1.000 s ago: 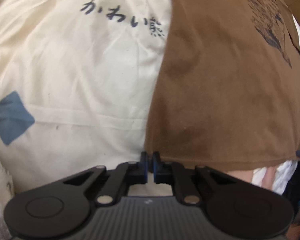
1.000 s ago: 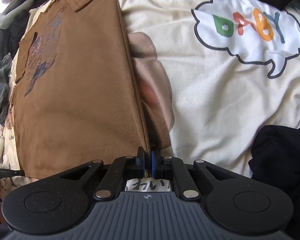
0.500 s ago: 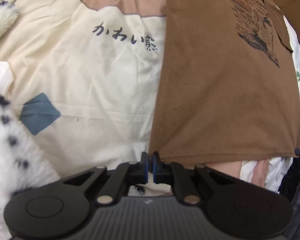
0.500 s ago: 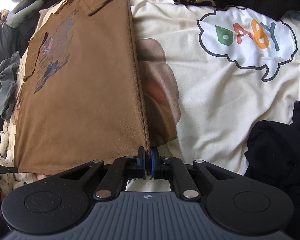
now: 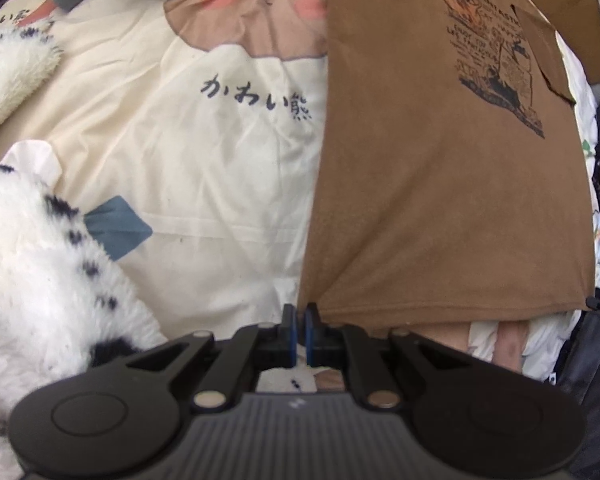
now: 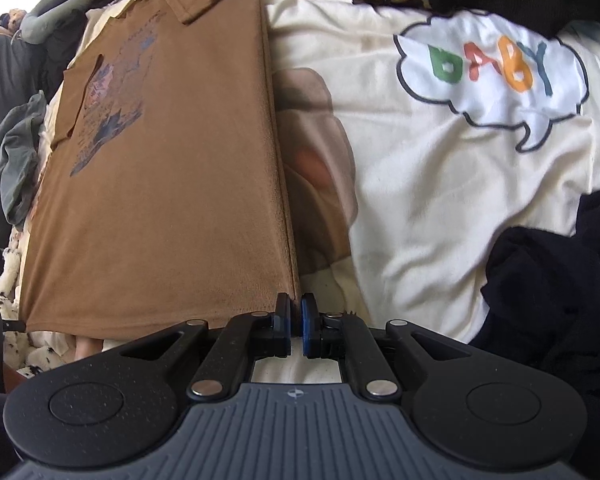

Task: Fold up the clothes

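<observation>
A brown polo shirt [image 5: 440,200] with a dark printed graphic lies folded lengthwise on the bed, collar at the far end. My left gripper [image 5: 301,316] is shut on the near left corner of its hem, and creases in the cloth run up from that corner. In the right wrist view the same shirt [image 6: 172,200] fills the left half. My right gripper [image 6: 296,308] is shut on the near right corner, where the long folded edge ends. Both corners are raised a little off the sheet.
A cream bedsheet [image 5: 220,160] printed with a bear, Japanese writing and a "BABY" bubble [image 6: 492,68] lies underneath. A white spotted fluffy throw [image 5: 32,280] sits at the left. Black clothes [image 6: 560,280] are heaped at the right, grey-green garments [image 6: 16,160] at the far left, and a cardboard box [image 5: 572,20] beyond.
The left gripper has risen with the shirt corner, so more of the bed and the fluffy throw show. The right gripper has kept nearly still, still pinching its corner.
</observation>
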Demonstrator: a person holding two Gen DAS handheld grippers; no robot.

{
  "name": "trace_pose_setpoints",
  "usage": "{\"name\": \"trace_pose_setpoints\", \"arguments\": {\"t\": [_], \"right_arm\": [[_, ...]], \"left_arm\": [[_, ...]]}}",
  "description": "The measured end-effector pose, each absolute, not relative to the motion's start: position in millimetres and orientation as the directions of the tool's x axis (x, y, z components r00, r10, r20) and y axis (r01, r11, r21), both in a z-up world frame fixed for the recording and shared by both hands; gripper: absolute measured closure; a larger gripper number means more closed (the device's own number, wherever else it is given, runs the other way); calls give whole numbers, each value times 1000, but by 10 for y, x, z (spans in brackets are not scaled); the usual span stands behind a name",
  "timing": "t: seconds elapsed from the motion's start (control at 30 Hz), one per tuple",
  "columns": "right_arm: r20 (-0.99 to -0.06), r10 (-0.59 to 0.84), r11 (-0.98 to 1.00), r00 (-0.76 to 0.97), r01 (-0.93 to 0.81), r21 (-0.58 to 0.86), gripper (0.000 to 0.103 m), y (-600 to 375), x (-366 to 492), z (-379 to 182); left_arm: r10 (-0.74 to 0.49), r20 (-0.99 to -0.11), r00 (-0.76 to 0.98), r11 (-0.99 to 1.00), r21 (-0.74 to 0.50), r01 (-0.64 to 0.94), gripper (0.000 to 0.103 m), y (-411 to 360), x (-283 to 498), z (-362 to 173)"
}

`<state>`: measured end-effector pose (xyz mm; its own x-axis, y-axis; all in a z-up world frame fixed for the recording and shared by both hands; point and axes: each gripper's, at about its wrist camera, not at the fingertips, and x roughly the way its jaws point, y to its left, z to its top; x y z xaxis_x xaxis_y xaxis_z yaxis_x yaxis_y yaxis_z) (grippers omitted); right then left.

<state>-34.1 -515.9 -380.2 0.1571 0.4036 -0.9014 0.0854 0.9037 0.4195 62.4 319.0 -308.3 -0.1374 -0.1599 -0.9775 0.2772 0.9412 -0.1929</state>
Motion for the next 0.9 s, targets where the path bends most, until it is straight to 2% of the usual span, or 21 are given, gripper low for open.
{"name": "trace_pose_setpoints", "arguments": {"t": [0.27,0.73,0.8,0.9], "right_arm": [[-902,399,901,163,113,419,101,-5186,-369,-3941],[-910,390,899,144,152,410,99,-5131,-302,-4251],[-911,387,901,144,150,407,96,-5117,-288,-4258],[-910,387,902,147,143,406,95,-5094,-276,-4266]], "left_arm": [[-147,-980,-135,943,-180,279,99,3222,597,-3108],[-124,-979,-159,947,-165,274,99,3124,651,-3558],[-116,-980,-161,944,-160,289,97,3110,642,-3588],[-109,-983,-151,940,-151,307,90,3092,644,-3620]]}}
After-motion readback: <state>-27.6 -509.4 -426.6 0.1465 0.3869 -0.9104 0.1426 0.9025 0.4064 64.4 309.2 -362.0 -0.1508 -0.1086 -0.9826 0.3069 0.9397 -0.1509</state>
